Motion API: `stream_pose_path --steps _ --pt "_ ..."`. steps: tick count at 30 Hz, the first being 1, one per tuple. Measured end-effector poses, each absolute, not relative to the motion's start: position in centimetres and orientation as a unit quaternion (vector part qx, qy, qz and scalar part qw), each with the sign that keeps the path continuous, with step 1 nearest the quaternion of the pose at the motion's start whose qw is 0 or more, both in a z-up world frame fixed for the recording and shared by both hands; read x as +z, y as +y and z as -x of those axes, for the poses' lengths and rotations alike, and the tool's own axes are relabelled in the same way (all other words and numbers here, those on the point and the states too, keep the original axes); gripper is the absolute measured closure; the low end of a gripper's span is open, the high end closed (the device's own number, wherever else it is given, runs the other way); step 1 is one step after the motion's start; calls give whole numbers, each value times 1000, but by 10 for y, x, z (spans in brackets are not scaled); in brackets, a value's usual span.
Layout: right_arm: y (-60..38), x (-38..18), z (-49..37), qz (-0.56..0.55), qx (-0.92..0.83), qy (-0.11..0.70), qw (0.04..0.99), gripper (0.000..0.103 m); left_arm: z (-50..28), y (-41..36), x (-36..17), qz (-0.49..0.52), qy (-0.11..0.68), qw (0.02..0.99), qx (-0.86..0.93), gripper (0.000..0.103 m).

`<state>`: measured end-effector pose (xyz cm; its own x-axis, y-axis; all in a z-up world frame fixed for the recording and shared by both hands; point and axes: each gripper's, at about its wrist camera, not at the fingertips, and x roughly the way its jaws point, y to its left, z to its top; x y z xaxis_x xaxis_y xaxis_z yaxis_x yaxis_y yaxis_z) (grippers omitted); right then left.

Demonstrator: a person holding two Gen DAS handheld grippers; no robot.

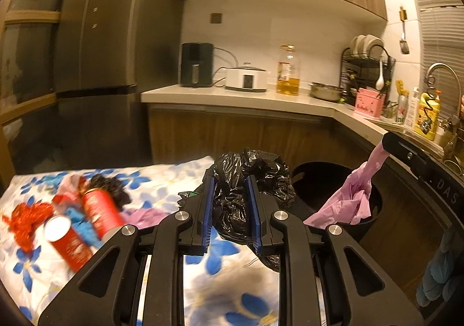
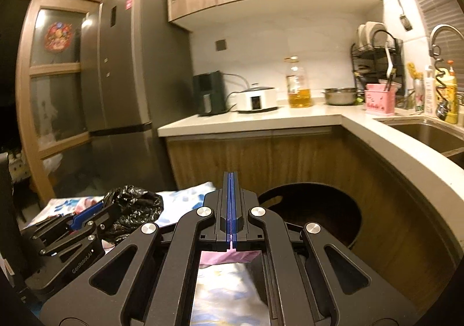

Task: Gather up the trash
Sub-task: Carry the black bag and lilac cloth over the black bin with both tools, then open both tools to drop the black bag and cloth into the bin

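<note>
The left gripper (image 1: 230, 207) is clamped on a crumpled black plastic bag (image 1: 249, 180), its blue pads pressed into the film on both sides so the bundle cannot slip. It holds the bag above the edge of the floral tablecloth (image 1: 162, 178), close to the black trash bin (image 1: 327, 178) that stands open on the floor just beyond the table edge. The right gripper (image 2: 231, 204) has its jaws fully together, pinching a pink plastic bag (image 1: 353, 195) that hangs limp over the bin mouth; this placement appears intended for a straight drop. More trash lies on the cloth to the left: two red cans (image 1: 84, 221), a red mesh wad (image 1: 23, 221) and a dark clump (image 1: 110, 189). Collection is judged partly complete.
</note>
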<state>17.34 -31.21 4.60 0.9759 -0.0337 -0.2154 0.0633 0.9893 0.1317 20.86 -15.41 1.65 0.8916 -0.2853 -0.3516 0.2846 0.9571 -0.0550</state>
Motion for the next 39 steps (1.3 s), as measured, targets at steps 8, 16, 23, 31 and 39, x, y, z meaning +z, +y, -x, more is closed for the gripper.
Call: stream_pose_path --steps 8,16,23,31,39 --pt "-360 52 -183 -84 -68 101 989 103 -231 -196 29 3 184 964 -193 81" --pt "-393 54 -199 -83 -102 105 986 103 -258 -247 34 2 185 954 -236 81" --pt "-411 47 -215 -84 -114 121 982 103 -276 -278 30 1 199 945 -259 81" --pt "-423 41 -228 -89 -115 135 980 103 -291 -301 22 -13 206 940 -272 80" --pt "-429 36 -239 -92 -114 148 978 102 -300 -308 16 -20 213 937 -275 79"
